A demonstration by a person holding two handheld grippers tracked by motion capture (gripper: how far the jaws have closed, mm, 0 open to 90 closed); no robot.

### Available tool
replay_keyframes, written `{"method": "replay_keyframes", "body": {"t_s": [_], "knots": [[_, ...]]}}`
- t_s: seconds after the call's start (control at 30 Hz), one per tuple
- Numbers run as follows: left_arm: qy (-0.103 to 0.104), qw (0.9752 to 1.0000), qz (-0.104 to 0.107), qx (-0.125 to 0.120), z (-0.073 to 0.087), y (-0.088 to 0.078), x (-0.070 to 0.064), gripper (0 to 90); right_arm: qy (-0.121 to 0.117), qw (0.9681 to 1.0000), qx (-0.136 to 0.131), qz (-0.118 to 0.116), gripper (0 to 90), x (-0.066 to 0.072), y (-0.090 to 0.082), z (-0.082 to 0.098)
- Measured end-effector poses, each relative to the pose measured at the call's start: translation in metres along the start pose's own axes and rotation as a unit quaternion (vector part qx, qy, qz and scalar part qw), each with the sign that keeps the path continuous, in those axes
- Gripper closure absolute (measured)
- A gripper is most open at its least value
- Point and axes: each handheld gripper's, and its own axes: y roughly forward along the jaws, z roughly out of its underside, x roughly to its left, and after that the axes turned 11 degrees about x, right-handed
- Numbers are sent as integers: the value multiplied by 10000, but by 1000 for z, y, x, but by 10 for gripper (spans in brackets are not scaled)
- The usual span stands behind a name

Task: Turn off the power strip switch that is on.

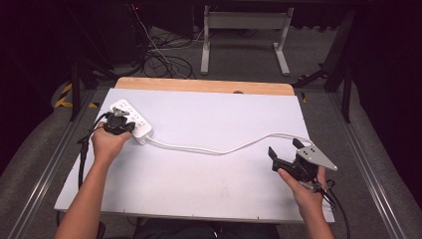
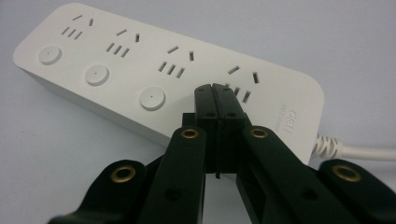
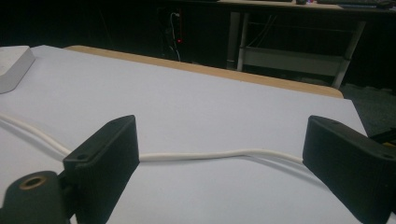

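one white power strip (image 2: 154, 70) lies at the far left of the white table (image 1: 209, 169), with four socket groups and three round buttons (image 2: 152, 98) in sight. its single white cord (image 1: 219, 149) snakes across to the right side. the left gripper (image 2: 215, 93) has its fingers clenched together, tips over the strip near the fourth socket group. the right gripper (image 3: 219, 154) holds its fingers (image 3: 107, 154) released wide, the cord running between them on the table.

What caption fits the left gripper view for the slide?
Left gripper, jaws shut, tips over the fourth switch position of a white power strip on the white table.
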Motion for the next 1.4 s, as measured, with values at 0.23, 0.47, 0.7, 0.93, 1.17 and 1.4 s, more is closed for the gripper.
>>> {"method": "replay_keyframes", "body": {"t_s": [0.23, 0.47, 0.7, 0.93, 1.17, 1.4], "knots": [[-62, 10000, -12, 37, -1, 0, -1, 900, -15, 10000, -6, -11, 111, 0, 0, 0], [73, 9996, -237, 104, -2, 1, -8, 900, -11, 10000, -20, -4, 111, 0, -1, -2], [39, 9998, -184, 105, -2, 1, -7, 900, -19, 10000, -31, -25, 111, 0, -1, -2], [37, 9998, -172, 103, -2, 0, -6, 900, -36, 10000, -13, -22, 111, 1, 0, -1], [16, 9999, -101, 77, -1, 1, -4, 900, -37, 10000, -11, -19, 111, 1, 0, -1], [-40, 10000, -67, 61, -1, 1, -4, 900, -38, 10000, -14, -5, 115, 1, 0, -1]]}}
